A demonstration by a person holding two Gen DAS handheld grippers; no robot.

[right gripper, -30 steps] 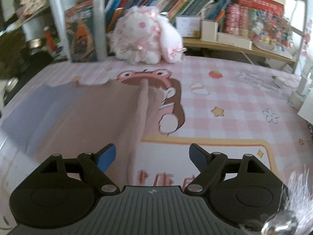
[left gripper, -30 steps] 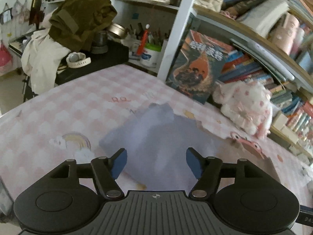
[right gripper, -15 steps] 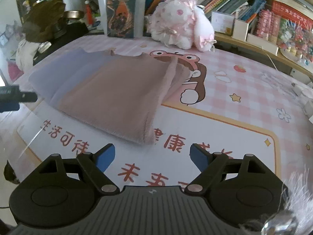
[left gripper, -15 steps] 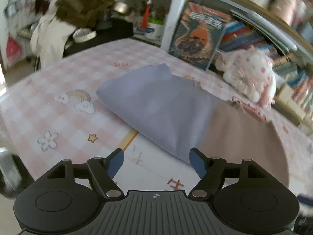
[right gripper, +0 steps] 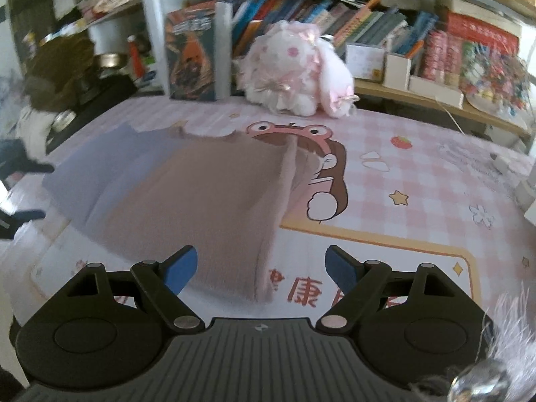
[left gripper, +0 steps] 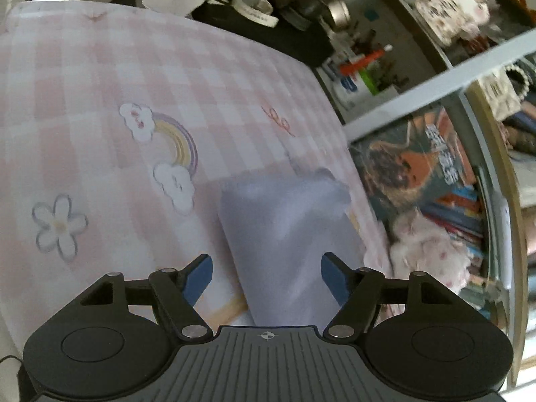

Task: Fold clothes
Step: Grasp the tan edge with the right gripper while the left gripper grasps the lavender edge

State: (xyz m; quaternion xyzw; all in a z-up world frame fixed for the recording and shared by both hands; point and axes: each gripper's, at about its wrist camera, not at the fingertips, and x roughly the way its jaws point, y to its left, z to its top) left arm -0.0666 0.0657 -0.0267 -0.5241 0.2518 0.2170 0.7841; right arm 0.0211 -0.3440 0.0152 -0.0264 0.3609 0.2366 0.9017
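The folded garment (right gripper: 187, 194), lilac and tan, lies flat on the tabletop (right gripper: 418, 167). Left gripper (left gripper: 266, 276) and right gripper (right gripper: 261, 266) hover with fingers released, empty. Judged step: between folds. Next: grasp the edge at 6 o'clock, right view.

Left hand-held gripper (left gripper: 266, 274) agape; right hand-held gripper (right gripper: 260, 266) agape, both holding nothing.

Ahead of the right claw, a pink-and-white plush toy (right gripper: 294, 70) sits at the far edge of the pink checked cloth (right gripper: 418, 174), a standing book (right gripper: 191, 55) to its left. Ahead-left of the left claw, the cloth shows a rainbow print (left gripper: 164, 147) and a flower print (left gripper: 60, 226).
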